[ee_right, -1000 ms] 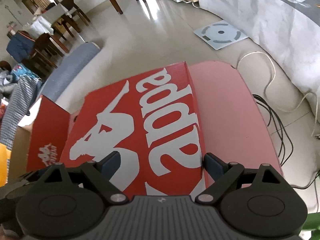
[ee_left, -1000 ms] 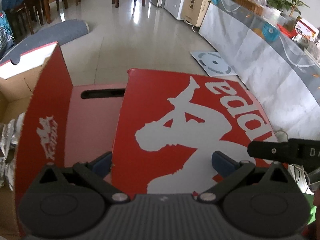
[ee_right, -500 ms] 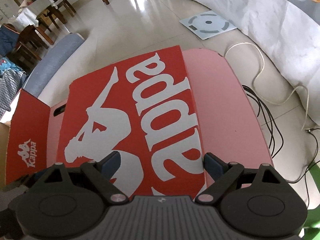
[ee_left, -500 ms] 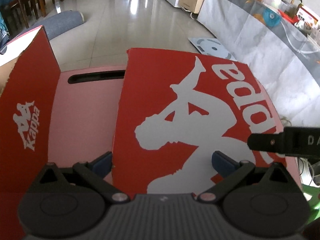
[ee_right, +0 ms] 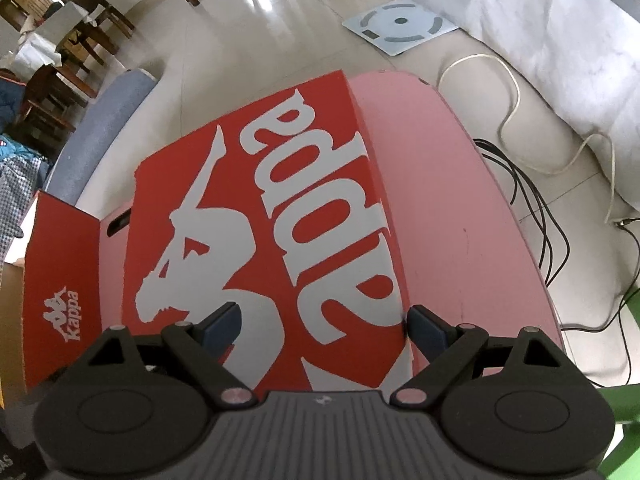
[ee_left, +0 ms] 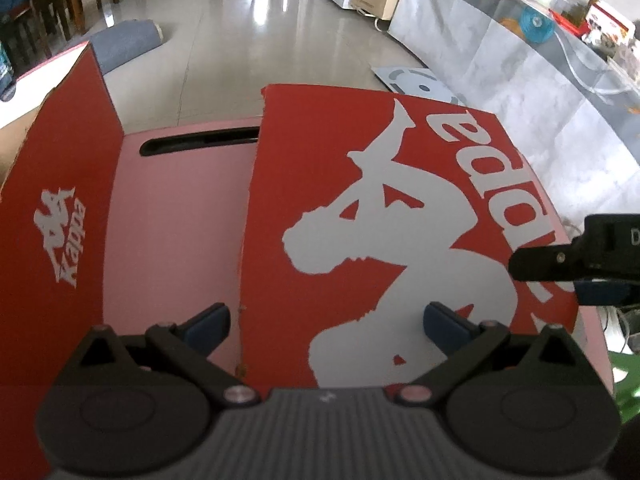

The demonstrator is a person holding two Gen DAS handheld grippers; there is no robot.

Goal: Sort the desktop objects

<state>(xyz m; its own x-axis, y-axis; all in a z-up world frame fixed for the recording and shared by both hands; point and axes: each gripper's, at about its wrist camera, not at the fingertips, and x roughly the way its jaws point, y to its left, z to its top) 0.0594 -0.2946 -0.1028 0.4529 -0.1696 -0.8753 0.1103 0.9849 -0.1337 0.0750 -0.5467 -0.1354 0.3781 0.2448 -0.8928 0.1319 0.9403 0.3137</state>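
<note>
A red shoe box (ee_left: 400, 220) with a large white logo and lettering fills both views; pale pink panels (ee_left: 176, 216) flank its red top. A red side flap (ee_left: 60, 220) with a small white logo stands up on the left, also the flap (ee_right: 60, 280) in the right wrist view. My left gripper (ee_left: 326, 320) hangs open over the near part of the top, straddling its left edge. My right gripper (ee_right: 324, 320) is open over the top's right edge. One of its black fingers (ee_left: 548, 260) reaches in from the right. Nothing is held.
The box stands above a glossy tiled floor. A white bathroom scale (ee_right: 400, 22), a white cord (ee_right: 512, 92) and black cables (ee_right: 536, 216) lie to the right by a cloth-draped table (ee_left: 520, 92). A rolled blue mat (ee_left: 128, 42) and wooden chairs are behind.
Both views have shifted a little over the box, and the left red flap now shows more of its face. The right gripper has rolled slightly. Both sets of jaws stay as wide.
</note>
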